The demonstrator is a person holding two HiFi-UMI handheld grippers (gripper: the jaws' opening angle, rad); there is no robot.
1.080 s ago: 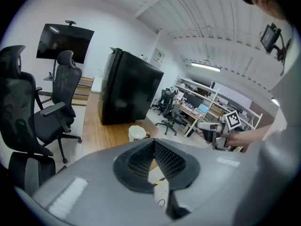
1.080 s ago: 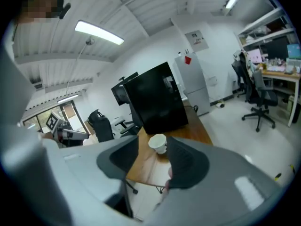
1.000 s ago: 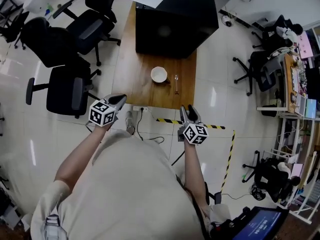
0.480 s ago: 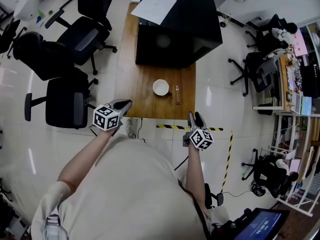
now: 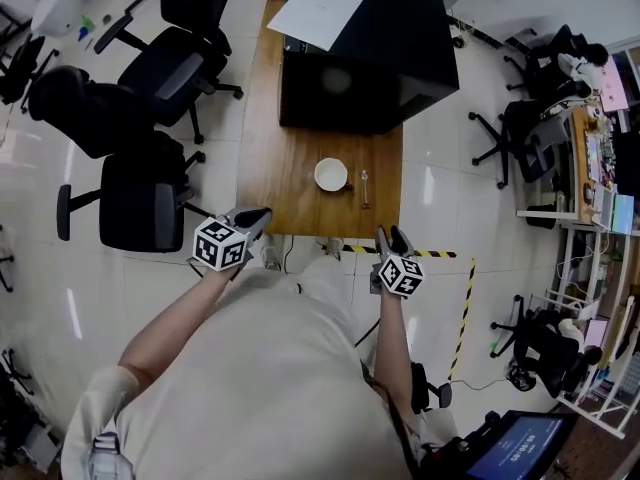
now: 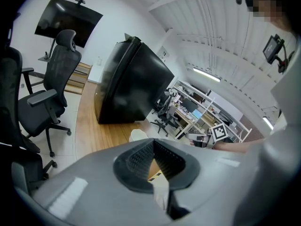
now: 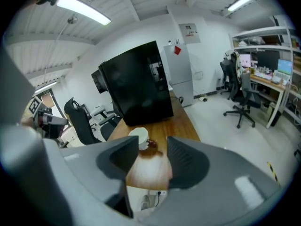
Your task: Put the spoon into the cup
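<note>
1. Two grippers are in my hands, both held short of the near edge of the wooden table (image 5: 275, 158), neither touching anything on it.
2. My right gripper (image 5: 390, 236) is released: in the right gripper view its two jaws stand apart, and only the tabletop shows through the gap between them.
3. My left gripper (image 5: 258, 214) is clenched on nothing: in the left gripper view its ribbed pads (image 6: 141, 157) slope together until they meet at the tips.
4. Straight ahead of my right gripper, out on the table, lies the spoon (image 5: 365, 186). It rests flat on the wood with its length running away from me.
5. Just to the left of the spoon stands the white cup (image 5: 331, 175), upright and open at the top. From the head view the two look slightly apart; from the right gripper view I cannot tell whether they touch.
6. From my left gripper, the cup sits ahead and to the right, past the table's near corner.
7. Beyond cup and spoon, farther from both grippers, a big black box (image 5: 370, 58) fills the far end of the table, with a white sheet of paper (image 5: 320, 13) lying on top.
8. Off to the left of my left gripper stand black office chairs (image 5: 140, 193) on the pale floor.
9. Yellow-and-black tape (image 5: 440, 255) on the floor runs to the right from beneath my right gripper.
</note>
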